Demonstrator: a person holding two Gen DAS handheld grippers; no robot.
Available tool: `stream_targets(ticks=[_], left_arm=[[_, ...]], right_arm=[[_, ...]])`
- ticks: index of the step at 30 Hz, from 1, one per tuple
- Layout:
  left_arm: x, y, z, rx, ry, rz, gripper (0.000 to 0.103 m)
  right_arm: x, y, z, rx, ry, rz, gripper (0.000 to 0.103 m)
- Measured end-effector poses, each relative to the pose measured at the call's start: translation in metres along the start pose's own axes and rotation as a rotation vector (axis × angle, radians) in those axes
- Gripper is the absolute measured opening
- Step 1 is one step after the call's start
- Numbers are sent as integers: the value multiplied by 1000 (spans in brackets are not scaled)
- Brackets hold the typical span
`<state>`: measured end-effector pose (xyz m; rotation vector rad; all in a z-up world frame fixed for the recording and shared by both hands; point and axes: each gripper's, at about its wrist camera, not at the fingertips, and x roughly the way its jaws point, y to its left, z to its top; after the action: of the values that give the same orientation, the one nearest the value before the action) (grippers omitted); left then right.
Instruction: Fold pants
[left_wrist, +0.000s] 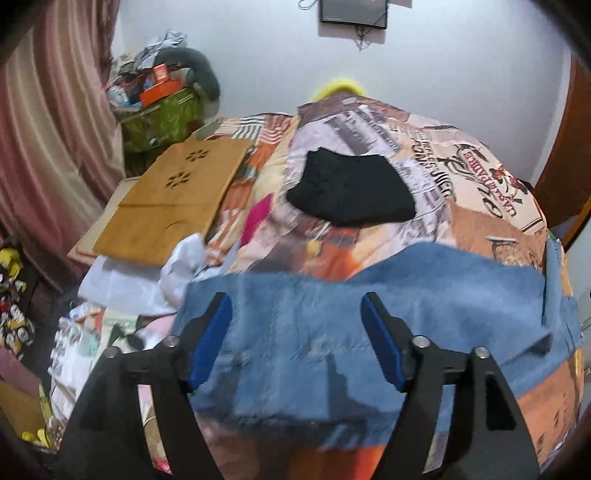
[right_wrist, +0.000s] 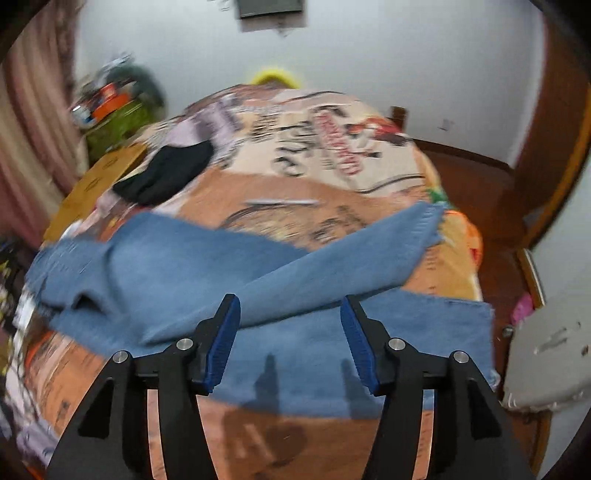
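The blue jeans (left_wrist: 332, 325) lie spread across the patterned bedspread (left_wrist: 369, 147), directly beneath and just ahead of both tools, presumably flattened there so the fabric can be doubled over cleanly. The left gripper (left_wrist: 295, 317) hangs over the denim with its blue pads (left_wrist: 212, 339) wide apart and nothing between them, apparently poised to pick an edge. The right gripper (right_wrist: 290, 321) is likewise spread and empty, above the nearer leg; beyond its tips the other leg (right_wrist: 332, 251) lies slanted across, not yet aligned. A black folded garment (left_wrist: 351, 188) rests well beyond the left tongs, probably set aside as finished. A wooden board (left_wrist: 177, 199) sits ahead and to their left, off the working area.
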<state>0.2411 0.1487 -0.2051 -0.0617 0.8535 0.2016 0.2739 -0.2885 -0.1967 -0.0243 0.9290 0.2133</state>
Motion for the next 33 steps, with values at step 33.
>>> stream_targets(ticks=[33], left_arm=[[110, -135, -23, 217, 168, -71, 88]], right_arm=[[68, -70, -38, 144, 184, -165, 74]])
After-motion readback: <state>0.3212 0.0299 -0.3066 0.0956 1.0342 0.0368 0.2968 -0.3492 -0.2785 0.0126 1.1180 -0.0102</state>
